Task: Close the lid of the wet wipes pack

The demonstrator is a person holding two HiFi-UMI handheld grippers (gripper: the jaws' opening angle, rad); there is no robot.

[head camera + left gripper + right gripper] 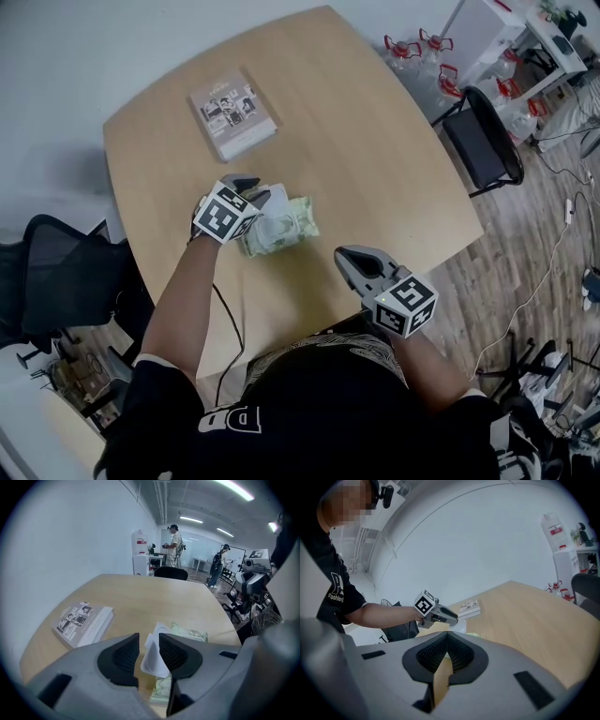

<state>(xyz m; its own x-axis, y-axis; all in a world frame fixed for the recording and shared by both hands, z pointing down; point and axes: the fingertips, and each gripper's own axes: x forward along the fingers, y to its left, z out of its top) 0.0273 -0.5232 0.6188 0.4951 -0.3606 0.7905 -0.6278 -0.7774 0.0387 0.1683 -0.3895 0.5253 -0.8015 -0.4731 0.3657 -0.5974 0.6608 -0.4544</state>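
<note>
Wet wipes pack (294, 228), print seemingly illegible

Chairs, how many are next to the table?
2. One black chair stands off the table's right edge, a black office chair at its left side. The person may hide more.

head view: from overhead, steeply down on the table (394, 159), mid-range. left gripper view: just behind the left claw (149, 637), low, facing past it to the booklet (83, 623) ahead-left. right gripper view: just behind the right claw (446, 635), facing the left claw ahead. shared: table, booklet.
</note>
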